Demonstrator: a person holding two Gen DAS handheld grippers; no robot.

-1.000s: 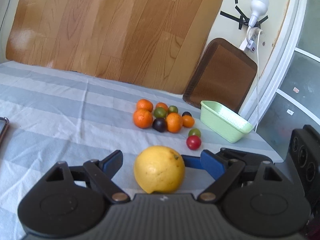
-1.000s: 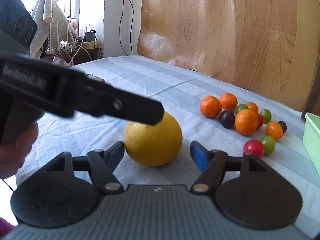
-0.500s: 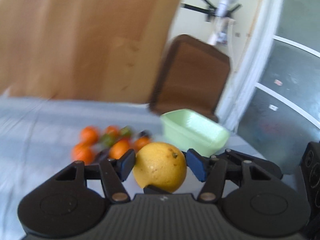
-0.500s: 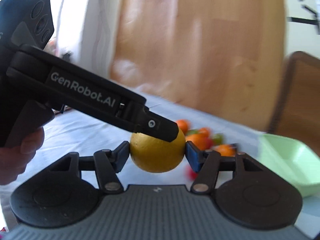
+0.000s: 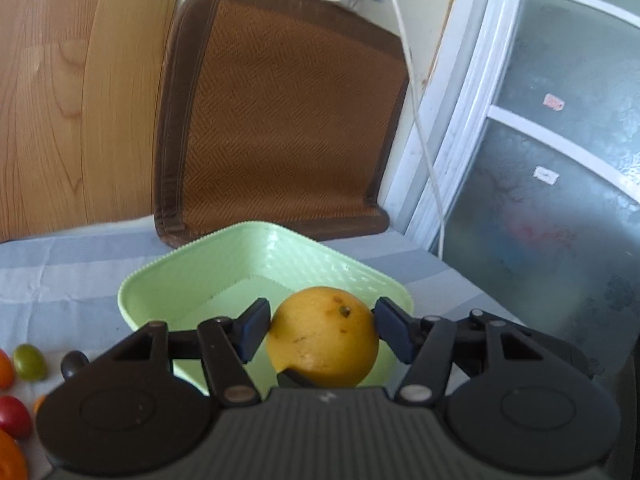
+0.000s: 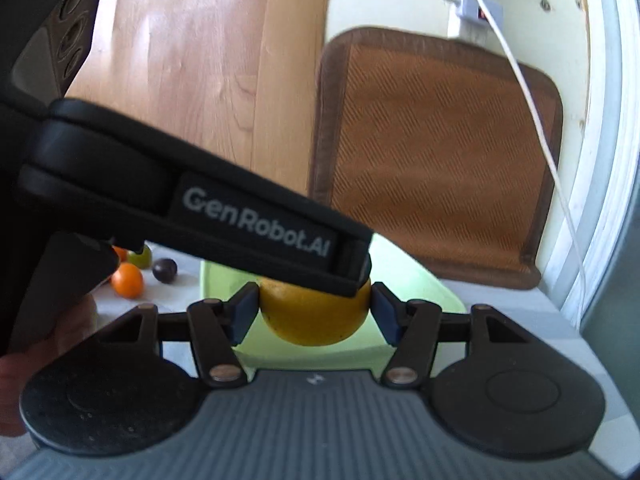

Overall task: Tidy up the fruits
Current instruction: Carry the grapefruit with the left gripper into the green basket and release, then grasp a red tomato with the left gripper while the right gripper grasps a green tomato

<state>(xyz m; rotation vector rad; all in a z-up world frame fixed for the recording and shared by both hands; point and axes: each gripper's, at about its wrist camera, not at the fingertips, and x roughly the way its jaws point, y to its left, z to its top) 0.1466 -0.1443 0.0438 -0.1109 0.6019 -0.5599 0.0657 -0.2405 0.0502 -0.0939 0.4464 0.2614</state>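
Yellow citrus fruit (image 5: 323, 336): held above the green basket (image 5: 192, 280), over its near edge. Left gripper (image 5: 322, 330): blue pads against both sides of the fruit, jaws closed on it. Right gripper (image 6: 314, 312): pads likewise pressed to the fruit's flanks, gripping it. Small fruits: green tomato (image 5: 29, 362), red tomato (image 5: 14, 416), left of the basket on the striped cloth (image 5: 60, 272). Brown mat (image 5: 280, 120): propped behind the basket.

The large fruit (image 5: 323, 336) is held above the basket (image 5: 168, 280). Small fruits (image 5: 29, 362) are scattered left of the basket. A mat (image 5: 280, 120) is propped behind it.
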